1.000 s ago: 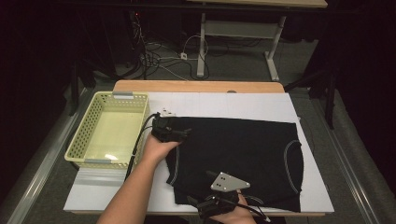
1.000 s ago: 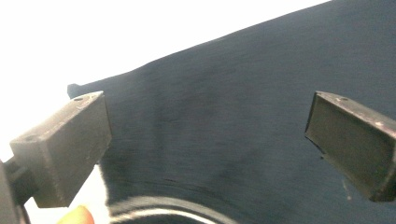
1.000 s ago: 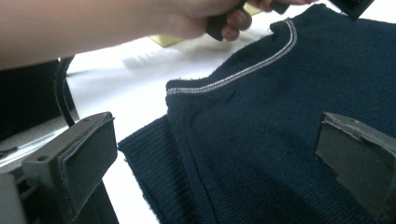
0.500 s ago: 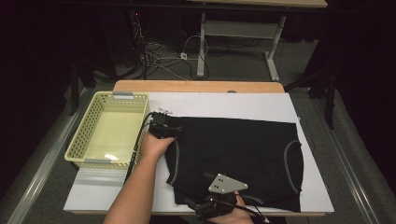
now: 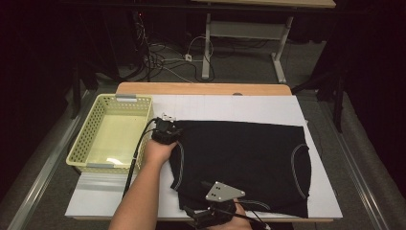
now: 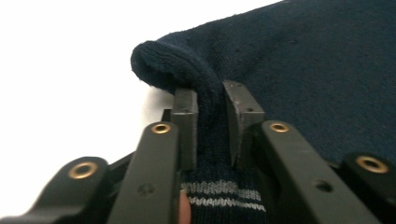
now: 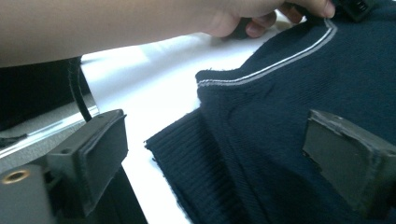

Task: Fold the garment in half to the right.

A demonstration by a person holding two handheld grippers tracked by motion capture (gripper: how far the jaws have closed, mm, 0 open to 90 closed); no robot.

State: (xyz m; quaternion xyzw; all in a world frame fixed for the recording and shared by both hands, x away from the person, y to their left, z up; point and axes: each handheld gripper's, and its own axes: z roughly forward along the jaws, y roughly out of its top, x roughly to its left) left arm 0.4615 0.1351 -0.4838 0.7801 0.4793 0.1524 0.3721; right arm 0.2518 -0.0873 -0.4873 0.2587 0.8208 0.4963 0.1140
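Two grippers on one dark sweater point(image 5: 242, 163) spread lengthwise across centre frame: left gripper point(image 6: 211, 126) just closing, pinching a fold at its upper-left corner; right gripper point(image 7: 212, 158) wide apart, straddling the ribbed hem at lower centre, gripping nothing.

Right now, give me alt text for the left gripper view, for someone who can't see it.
The left gripper has its two black jaws pinched on a raised fold of a dark navy knit sweater, whose grey-striped edge runs between the jaws at the bottom. The sweater lies on a white table surface that takes up the left side.
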